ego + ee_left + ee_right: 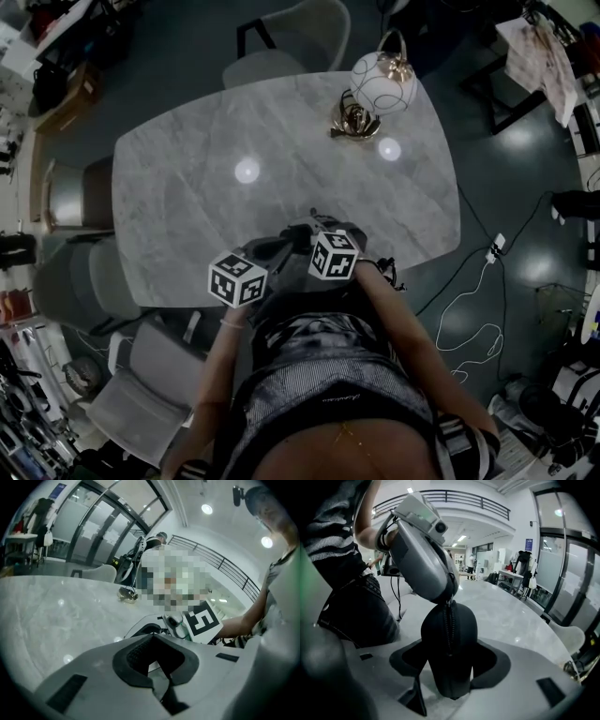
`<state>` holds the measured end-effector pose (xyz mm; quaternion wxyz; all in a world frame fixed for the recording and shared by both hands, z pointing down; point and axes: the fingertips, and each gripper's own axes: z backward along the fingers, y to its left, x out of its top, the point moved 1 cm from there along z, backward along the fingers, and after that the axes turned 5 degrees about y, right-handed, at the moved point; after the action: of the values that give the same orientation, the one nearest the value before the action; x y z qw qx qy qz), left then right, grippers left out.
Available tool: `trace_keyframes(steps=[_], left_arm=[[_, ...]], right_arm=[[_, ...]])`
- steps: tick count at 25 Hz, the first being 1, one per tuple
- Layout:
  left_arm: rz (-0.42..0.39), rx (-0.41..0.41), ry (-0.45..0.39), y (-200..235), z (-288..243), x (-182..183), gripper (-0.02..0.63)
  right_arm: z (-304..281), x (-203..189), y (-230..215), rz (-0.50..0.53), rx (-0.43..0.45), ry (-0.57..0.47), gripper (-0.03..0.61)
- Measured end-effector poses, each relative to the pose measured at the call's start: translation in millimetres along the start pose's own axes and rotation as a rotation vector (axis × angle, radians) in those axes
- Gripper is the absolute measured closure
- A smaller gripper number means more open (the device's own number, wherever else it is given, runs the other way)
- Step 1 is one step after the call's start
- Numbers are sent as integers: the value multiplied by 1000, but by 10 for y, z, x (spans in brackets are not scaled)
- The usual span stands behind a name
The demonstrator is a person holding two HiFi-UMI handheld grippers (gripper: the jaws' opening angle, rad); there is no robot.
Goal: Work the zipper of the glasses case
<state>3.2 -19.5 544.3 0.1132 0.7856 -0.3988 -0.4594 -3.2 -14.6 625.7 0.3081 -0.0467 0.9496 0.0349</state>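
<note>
Pale grey marble-patterned table (pixel 187 187), oblong with rounded corners and glossy enough to mirror two ceiling lights, carries the work at the middle of its near edge. At that edge the right gripper (pixel 450 662), grey plastic with dark rubbery pads, is clamped on the sides of a black, rounded, soft-looking glasses case (pixel 449 641) that stands on end between its jaws. A coiled black zipper (pixel 449 620) runs straight up the middle of the case. The left gripper (pixel 154 665) has its jaws pressed together, and its smooth grey tip meets the top end of that zipper. The pull is too small and dark to make out, so I cannot tell whether it is pinched. Whether the case rests on the marble or hangs just above it is also unclear, since the grippers' marker cubes and the person's arms cover it from the head view. Near the table's far right corner stands a lamp with a clear glass globe and a shiny gold base (pixel 380 84). A light shell chair (pixel 295 33) sits at the far edge. Beyond the table lie a dark polished floor (pixel 525 169) and a white cable with a power strip (pixel 492 251). Tall dark-framed glass walls (pixel 572 555) and a railed balcony (pixel 454 496) close the room.
</note>
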Motion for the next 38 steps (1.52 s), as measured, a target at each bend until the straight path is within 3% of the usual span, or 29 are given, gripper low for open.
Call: trace_keyframes(steps=[5,12,16,20,26,31,38], left_arm=[[-32,47,22,-27,-70,47,609],[-111,83,-63,-28,-43,69,603],[-105,103,-84,7,-24,-14,511],[-117,157,-84,101,9,-114,479],[-255,251,-36,165,-97,-213,343],[-318,259,-69,92,-217,-112,338],[-496,415,-90,151,-226,17,313]], right_arm=[[5,-4,-34,-32,3,-21,273],[19,-4,-104,-105,-2,-76,273],[65,-39,-176,-167,0,-108,272],[190,-71,-256,-268,-17,-151,272],[532,64,-482,-504,-30,-368,272],[804,212,-647,-684,-3,-579,272],[1018,358,-739,-882,71,-790,272]])
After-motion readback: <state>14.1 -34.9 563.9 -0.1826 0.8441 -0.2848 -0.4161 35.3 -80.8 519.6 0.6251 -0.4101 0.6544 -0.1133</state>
